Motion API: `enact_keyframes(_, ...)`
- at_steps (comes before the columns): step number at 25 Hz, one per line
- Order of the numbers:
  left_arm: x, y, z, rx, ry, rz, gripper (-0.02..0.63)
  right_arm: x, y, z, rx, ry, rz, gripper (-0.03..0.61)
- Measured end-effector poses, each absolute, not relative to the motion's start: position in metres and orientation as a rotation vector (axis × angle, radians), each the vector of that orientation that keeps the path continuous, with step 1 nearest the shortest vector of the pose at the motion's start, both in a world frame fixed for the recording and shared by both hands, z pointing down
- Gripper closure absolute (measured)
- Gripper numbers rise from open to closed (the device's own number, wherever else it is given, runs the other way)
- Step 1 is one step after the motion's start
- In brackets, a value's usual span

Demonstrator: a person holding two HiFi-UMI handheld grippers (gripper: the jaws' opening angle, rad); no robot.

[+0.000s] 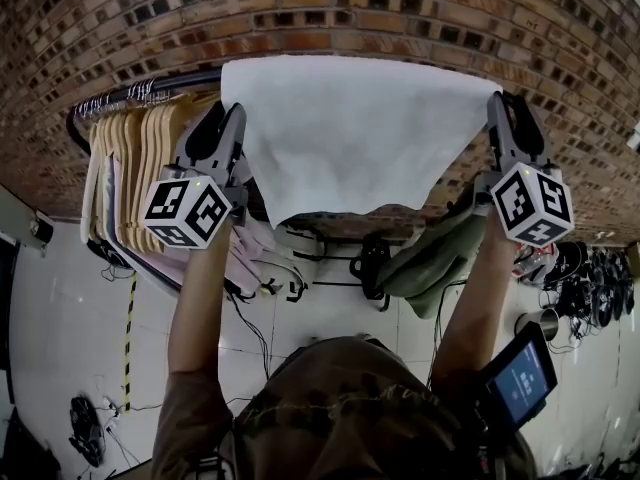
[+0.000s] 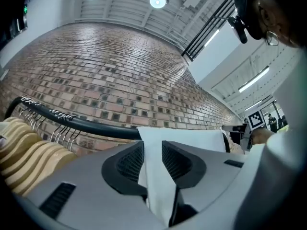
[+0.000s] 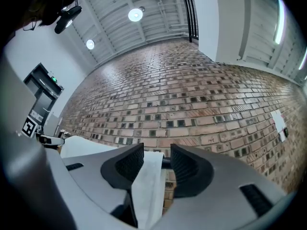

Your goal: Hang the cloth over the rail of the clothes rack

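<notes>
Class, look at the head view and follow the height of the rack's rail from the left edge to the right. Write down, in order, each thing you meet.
wooden hangers → left gripper → white cloth → right gripper
</notes>
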State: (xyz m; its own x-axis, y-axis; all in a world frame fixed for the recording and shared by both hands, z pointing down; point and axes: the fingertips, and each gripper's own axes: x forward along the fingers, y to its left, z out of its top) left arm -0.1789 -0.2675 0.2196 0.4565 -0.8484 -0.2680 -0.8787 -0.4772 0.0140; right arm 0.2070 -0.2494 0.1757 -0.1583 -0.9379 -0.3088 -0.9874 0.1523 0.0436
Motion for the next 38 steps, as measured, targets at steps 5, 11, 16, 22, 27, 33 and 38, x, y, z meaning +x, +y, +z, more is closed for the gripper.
enact_keyframes(5,-0.190,-0.268,0.226,-2.544,1.549,0.299,0.511,0.197,-0.248,0.178,-1.841,2.260,0.371,0.425)
enact_keyframes(11,-0.188,-0.267,0.230,-2.524,1.514,0.353,0.512,0.184,-0.235,0.182,-1.781,2.266,0.570,0.425)
enact_keyframes(16,-0.175,-0.252,0.236,-2.513,1.425,0.383,0.515,0.144,-0.206,0.189,-1.665,2.318,0.797,0.426)
enact_keyframes(22,-0.180,-0.226,0.254,-2.509,1.419,0.363,0.612,0.131,-0.180,0.227,-1.698,2.352,0.758,0.574)
enact_keyframes(27,-0.169,-0.164,0.284,-2.572,1.406,0.407,0.612,0.155,-0.124,0.271,-1.686,2.286,0.453,0.574)
enact_keyframes(33,-0.152,-0.054,0.321,-2.554,1.512,0.308,0.612,0.179,-0.026,0.306,-1.671,2.319,0.381,0.574)
enact_keyframes(38,-0.134,0.049,0.334,-2.506,1.617,0.257,0.612,0.174,0.064,0.336,-1.618,2.437,0.328,0.574)
